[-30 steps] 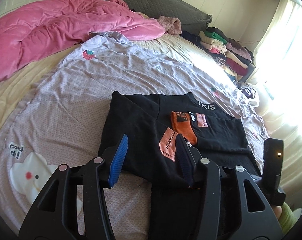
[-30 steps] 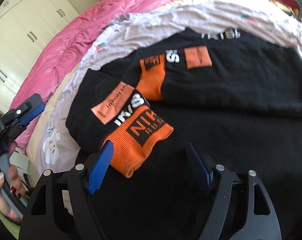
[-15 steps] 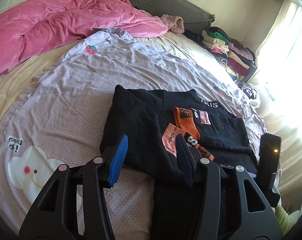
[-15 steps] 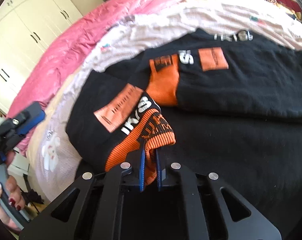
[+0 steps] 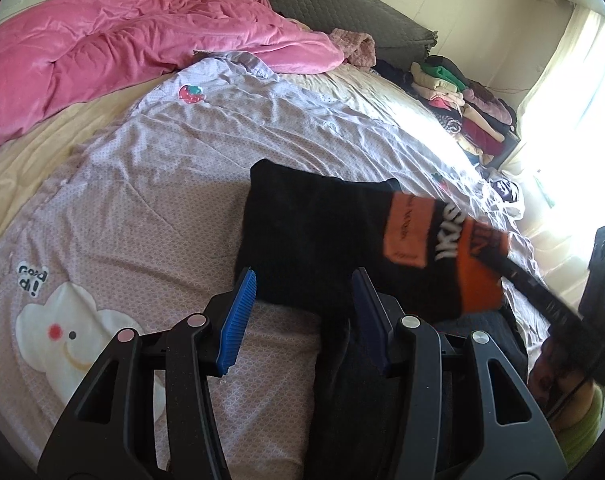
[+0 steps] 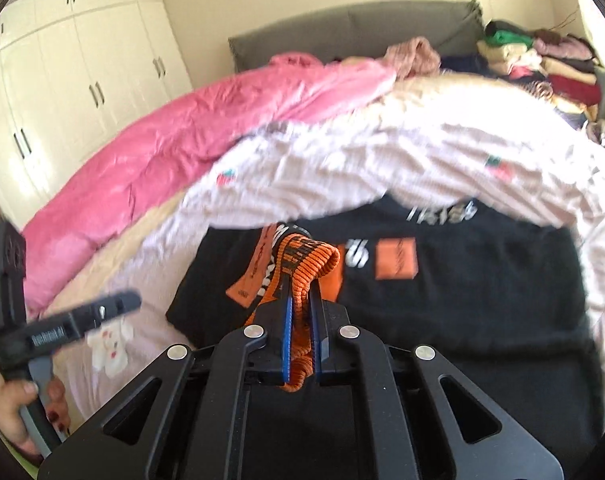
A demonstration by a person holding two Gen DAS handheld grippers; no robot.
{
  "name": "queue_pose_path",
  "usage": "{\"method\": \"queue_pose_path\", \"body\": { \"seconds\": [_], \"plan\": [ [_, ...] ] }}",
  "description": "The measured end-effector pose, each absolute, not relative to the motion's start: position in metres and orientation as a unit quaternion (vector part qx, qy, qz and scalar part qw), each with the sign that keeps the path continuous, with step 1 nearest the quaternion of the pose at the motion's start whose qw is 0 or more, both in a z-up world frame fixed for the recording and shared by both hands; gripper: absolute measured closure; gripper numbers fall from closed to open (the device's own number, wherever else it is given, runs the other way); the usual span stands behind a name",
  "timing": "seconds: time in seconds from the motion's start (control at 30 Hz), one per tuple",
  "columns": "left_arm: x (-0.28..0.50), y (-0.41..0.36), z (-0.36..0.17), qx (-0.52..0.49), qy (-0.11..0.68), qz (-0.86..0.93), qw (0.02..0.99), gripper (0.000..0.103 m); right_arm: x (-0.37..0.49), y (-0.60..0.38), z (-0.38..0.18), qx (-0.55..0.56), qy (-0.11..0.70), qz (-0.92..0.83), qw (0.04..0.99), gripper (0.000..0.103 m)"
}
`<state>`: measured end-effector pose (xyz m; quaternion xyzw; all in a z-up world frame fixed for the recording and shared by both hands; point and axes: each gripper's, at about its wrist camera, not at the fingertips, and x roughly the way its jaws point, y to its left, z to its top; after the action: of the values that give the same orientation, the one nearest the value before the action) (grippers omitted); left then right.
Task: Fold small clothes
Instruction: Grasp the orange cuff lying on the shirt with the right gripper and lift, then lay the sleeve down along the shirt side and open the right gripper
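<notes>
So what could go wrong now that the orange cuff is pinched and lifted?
1. The right gripper holds only the edge of the orange cuff, so it could slip free.
2. The left gripper stands open, pinning nothing, so lifting the sleeve may drag the black sweater and undo its folds.

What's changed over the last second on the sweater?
The right tool closed on the orange cuff and has lifted that sleeve off the black sweater, which lies flat on the bed sheet. The left tool stays half open, empty, hovering near the sweater's edge.
</notes>
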<state>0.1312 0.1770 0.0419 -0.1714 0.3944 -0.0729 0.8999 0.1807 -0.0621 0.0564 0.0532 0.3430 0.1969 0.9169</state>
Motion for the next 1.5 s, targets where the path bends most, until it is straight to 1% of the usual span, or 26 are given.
{"method": "queue_pose_path", "body": {
  "seconds": [0.2, 0.33, 0.4, 0.67, 1.0, 1.5],
  "plan": [
    [0.131, 0.176, 0.043, -0.172, 0.391, -0.075, 0.901, 0.061, 0.186, -0.094, 0.085, 0.052, 0.3, 0.152, 0.94, 0.098],
    [0.133, 0.171, 0.043, -0.165, 0.394, -0.077, 0.901, 0.061, 0.19, -0.109, 0.097, 0.016, 0.273, 0.123, 0.954, 0.098],
    [0.135, 0.169, 0.043, -0.164, 0.394, -0.077, 0.901, 0.061, 0.191, -0.116, 0.099, 0.003, 0.266, 0.113, 0.957, 0.098],
    [0.145, 0.156, 0.043, -0.148, 0.398, -0.081, 0.902, 0.061, 0.199, -0.152, 0.105, 0.008, 0.253, 0.078, 0.964, 0.098],
    [0.178, 0.111, 0.047, -0.106, 0.403, -0.099, 0.904, 0.061, 0.216, -0.187, 0.091, 0.02, 0.271, 0.062, 0.96, 0.098],
    [0.231, 0.042, 0.016, -0.075, 0.45, -0.144, 0.878, 0.061, 0.235, -0.217, 0.062, 0.034, 0.308, 0.058, 0.949, 0.098]
  ]
}}
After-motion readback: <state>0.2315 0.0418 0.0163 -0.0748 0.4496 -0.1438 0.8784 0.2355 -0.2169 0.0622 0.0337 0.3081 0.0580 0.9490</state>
